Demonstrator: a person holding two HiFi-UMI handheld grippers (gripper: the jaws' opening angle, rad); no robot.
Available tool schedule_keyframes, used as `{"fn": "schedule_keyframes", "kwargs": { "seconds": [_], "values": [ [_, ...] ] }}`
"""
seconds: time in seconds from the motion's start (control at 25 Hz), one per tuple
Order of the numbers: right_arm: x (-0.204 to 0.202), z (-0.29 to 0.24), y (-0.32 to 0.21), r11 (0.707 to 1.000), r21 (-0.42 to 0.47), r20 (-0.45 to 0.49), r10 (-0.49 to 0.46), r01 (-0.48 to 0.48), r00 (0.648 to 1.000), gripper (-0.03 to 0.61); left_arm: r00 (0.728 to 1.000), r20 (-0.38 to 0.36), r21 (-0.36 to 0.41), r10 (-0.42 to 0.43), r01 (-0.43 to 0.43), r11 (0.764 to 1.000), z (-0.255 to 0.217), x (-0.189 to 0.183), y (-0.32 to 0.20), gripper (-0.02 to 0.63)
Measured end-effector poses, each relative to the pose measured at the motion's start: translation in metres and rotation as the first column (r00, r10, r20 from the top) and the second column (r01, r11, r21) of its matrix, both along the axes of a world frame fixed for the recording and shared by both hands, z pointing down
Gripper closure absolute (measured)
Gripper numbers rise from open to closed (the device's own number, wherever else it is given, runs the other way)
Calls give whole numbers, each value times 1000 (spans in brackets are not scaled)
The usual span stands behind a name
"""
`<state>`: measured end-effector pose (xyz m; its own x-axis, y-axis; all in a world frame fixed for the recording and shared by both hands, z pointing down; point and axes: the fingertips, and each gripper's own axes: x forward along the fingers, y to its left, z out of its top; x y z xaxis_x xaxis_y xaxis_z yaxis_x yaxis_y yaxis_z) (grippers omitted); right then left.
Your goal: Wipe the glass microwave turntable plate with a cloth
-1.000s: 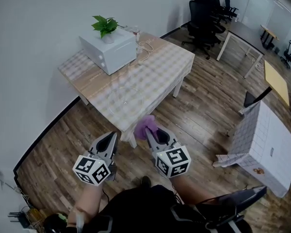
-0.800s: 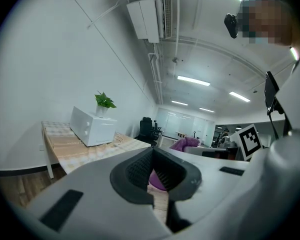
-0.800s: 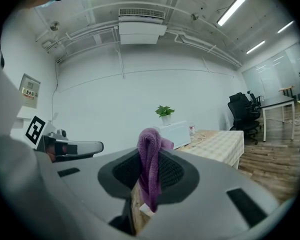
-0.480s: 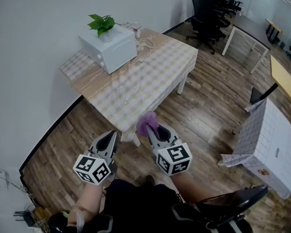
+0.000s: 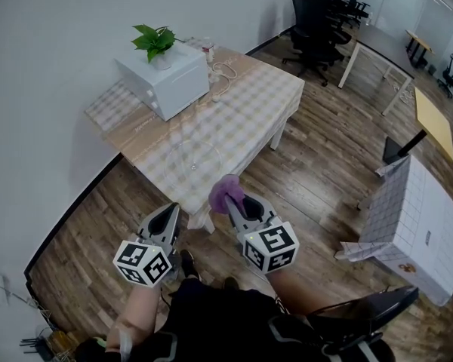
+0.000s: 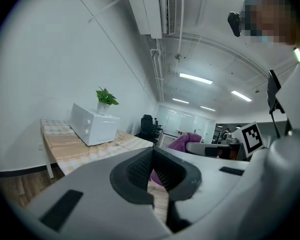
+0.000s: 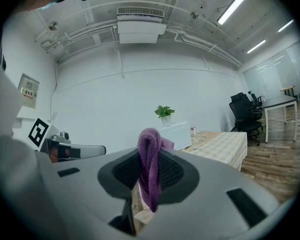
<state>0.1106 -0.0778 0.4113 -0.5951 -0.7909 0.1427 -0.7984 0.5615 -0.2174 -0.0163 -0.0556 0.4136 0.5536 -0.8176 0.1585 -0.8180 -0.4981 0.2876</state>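
At the lower left of the head view, the left gripper [image 5: 171, 214] is held low in front of the person's body, pointing up-frame toward the table [image 5: 266, 95]. Its jaws are closed tip to tip with nothing between them. Just right of it, at the same height and angled the same way, the right gripper [image 5: 236, 206] has its jaws pressed together on a bunched purple cloth [image 5: 225, 191], which sticks out past the tips.

Both grippers are over the wooden floor [image 5: 317, 172], short of the table's near edge. The glass turntable plate [image 5: 195, 155] lies flat on the checked tabletop, up-frame of the two grippers and apart from them. Further up and left on the table sits a white microwave [image 5: 166, 83] with a potted plant [image 5: 154, 42] on top. Black office chairs [image 5: 317, 17] stand at the upper right.
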Motion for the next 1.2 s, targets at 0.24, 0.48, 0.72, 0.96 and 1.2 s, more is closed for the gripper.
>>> {"fn": "schedule_keyframes", "kwargs": {
  "seconds": [0.24, 0.48, 0.72, 0.96, 1.2],
  "values": [
    [-20, -1, -23, 1000, 2, -29, 20, -20, 999, 503, 1000, -11, 3, 6, -6, 1000, 2, -22, -28, 609],
    [-42, -2, -47, 999, -6, -31, 42, -42, 999, 503, 999, -3, -8, 33, -33, 999, 3, -42, -55, 609],
    [-59, 4, -78, 996, -17, -47, 86, -87, 995, 503, 998, -2, 3, 61, -61, 998, 5, -64, -84, 609],
    [-81, 8, -106, 992, -28, -68, 119, -122, 991, 503, 996, 1, -12, 87, -87, 996, 9, -88, -115, 609],
    [-99, 11, -131, 986, -30, -104, 161, -165, 981, 503, 994, -18, -17, 108, -108, 994, 13, -119, -140, 609]
  ]
}}
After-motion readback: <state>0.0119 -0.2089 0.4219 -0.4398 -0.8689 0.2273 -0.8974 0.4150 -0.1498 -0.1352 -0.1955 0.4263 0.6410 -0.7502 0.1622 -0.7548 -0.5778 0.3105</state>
